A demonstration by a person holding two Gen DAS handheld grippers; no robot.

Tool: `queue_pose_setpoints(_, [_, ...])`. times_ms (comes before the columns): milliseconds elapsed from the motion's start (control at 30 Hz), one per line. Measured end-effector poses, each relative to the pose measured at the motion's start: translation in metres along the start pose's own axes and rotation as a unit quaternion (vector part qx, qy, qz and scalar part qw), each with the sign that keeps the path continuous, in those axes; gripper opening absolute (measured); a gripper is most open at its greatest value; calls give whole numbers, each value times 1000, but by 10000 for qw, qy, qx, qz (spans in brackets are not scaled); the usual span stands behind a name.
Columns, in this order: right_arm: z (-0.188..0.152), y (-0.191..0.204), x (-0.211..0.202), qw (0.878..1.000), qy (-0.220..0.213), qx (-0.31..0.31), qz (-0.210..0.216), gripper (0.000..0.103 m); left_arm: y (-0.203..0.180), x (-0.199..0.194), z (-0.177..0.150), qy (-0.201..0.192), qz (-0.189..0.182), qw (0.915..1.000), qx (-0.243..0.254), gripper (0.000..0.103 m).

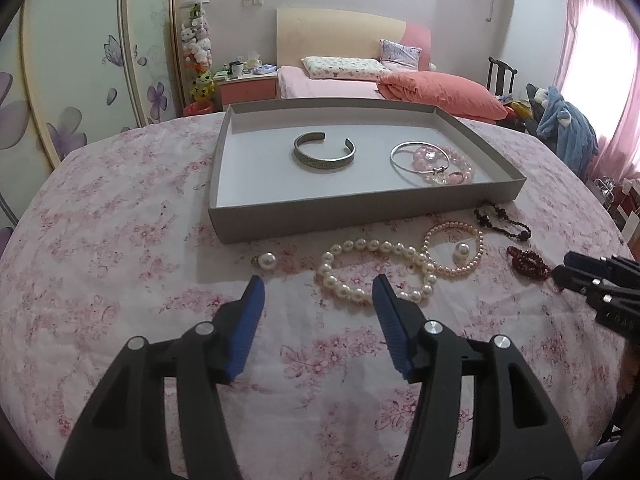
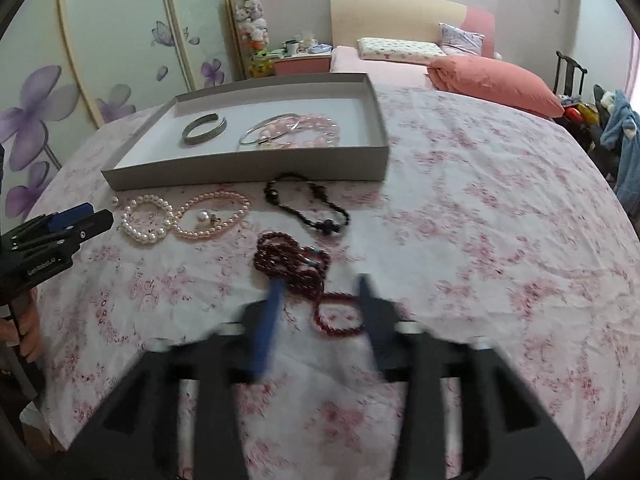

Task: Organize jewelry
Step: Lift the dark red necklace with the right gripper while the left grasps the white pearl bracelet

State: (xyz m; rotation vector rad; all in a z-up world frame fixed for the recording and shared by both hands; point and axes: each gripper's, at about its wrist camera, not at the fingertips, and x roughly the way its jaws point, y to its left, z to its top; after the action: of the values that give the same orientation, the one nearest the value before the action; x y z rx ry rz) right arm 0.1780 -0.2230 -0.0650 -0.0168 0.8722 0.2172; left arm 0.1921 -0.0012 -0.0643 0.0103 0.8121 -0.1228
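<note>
A grey tray (image 1: 360,210) (image 2: 256,168) holds a silver cuff (image 1: 324,151), a thin silver bangle (image 1: 416,156) and pink beads (image 1: 456,160). On the cloth in front lie a white pearl bracelet (image 1: 376,270) (image 2: 146,220), a pink pearl bracelet (image 1: 454,248) (image 2: 216,216), two pearl earrings (image 1: 266,261) (image 1: 461,251), black beads (image 1: 502,220) (image 2: 308,204) and a dark red bead string (image 2: 296,268) (image 1: 528,262). My left gripper (image 1: 318,292) is open and empty, just short of the white pearls. My right gripper (image 2: 320,290) is open, blurred, its fingers either side of the red beads.
The round table wears a pink floral cloth (image 1: 120,240). Behind it stand a bed with a coral duvet (image 1: 440,92), a nightstand (image 1: 248,88), a floral wardrobe (image 1: 80,80) and a chair with clothes (image 1: 560,128) by the pink curtain.
</note>
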Motion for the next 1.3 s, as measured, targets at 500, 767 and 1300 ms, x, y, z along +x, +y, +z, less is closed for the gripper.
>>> queue_pose_setpoints(500, [5, 14, 18, 9994, 119, -315, -112, 14, -8, 21, 8, 324, 15, 9995, -43, 55])
queue_pose_setpoints(767, [4, 13, 19, 9993, 70, -331, -128, 15, -20, 36, 14, 500, 492, 9974, 158, 33])
queue_pose_setpoints(1300, [5, 11, 21, 9997, 75, -237, -47, 15, 31, -1, -17, 545, 416, 9975, 182, 46])
